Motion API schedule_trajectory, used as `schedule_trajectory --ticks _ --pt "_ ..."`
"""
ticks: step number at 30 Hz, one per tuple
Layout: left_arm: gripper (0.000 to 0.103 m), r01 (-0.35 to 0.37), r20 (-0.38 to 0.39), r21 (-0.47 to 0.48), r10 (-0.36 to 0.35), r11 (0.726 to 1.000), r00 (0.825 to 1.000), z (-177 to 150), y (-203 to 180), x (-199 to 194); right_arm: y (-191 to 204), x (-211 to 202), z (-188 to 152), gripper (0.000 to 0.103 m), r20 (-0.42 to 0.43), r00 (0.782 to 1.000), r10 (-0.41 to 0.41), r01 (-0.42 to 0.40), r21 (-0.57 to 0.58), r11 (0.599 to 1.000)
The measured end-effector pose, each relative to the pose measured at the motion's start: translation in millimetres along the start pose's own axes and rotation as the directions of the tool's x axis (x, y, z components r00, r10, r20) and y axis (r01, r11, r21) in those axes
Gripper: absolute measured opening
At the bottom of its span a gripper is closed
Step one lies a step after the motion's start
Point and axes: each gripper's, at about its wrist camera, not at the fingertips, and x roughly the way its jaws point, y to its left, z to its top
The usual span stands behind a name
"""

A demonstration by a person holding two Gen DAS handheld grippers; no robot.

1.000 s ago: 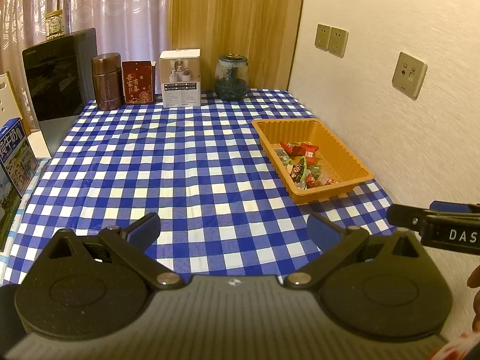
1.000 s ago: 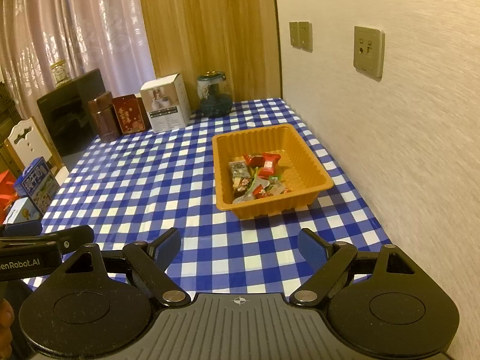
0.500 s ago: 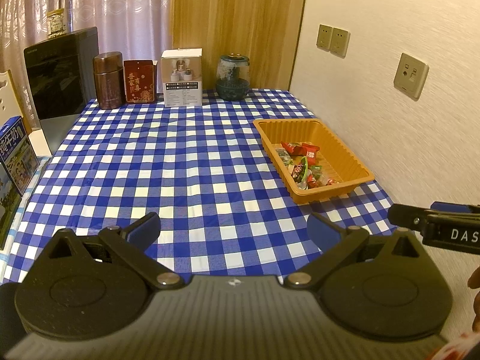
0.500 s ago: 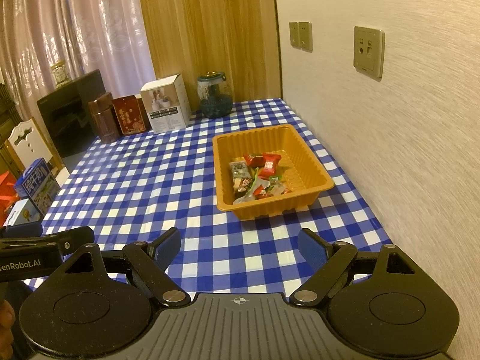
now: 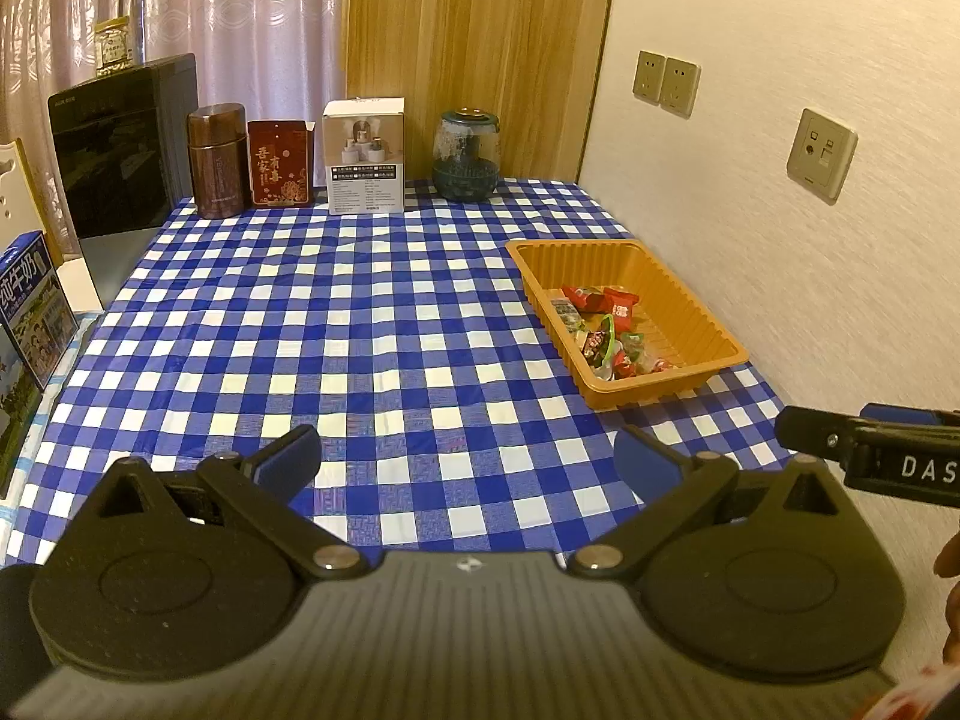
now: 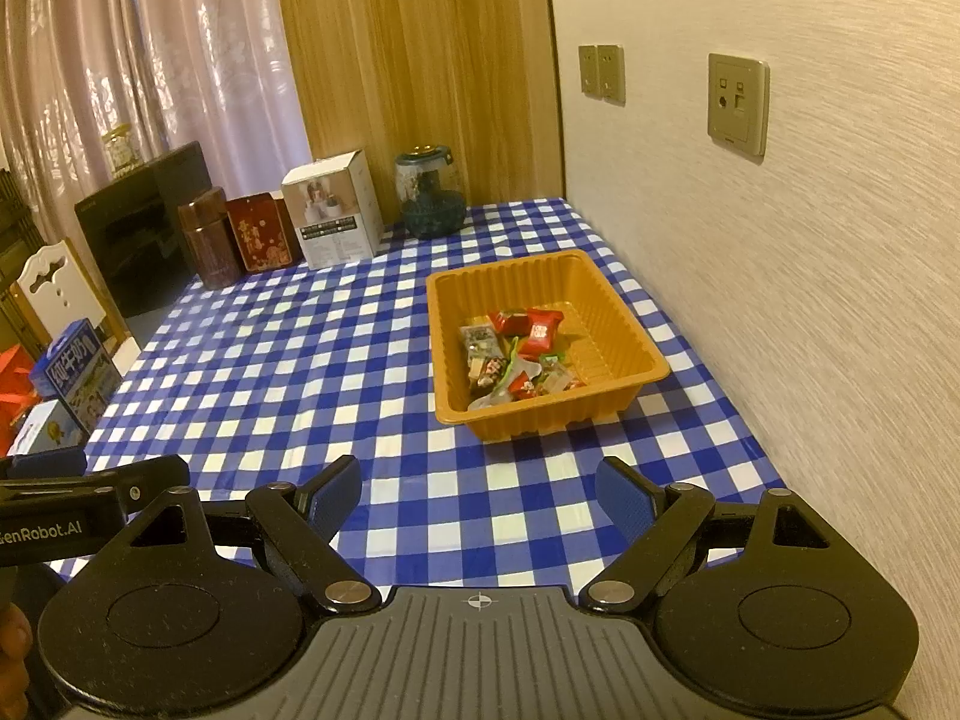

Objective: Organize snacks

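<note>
A: Both sets of jaws released, nothing between them: left gripper (image 5: 468, 462), right gripper (image 6: 479, 489).

B: Snacks (image 6: 516, 354) already in orange tray (image 6: 654, 366) by worktop's right edge. Approach low, pinch one wrapper, avoid tipping tray.

The blue milk carton (image 5: 27, 306) is cut off by the left wrist view's edge.

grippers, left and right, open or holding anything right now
left gripper: open, holding nothing
right gripper: open, holding nothing
</note>
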Motion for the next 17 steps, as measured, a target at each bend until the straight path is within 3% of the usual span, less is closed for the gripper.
schedule_trajectory --ticks 17 --pt "0.103 0.014 0.013 -0.01 -0.014 1.0 1.0 1.2 -4.9 -0.5 -0.7 0.3 0.4 0.085 0.0 1.0 0.001 -0.001 0.001 1.0"
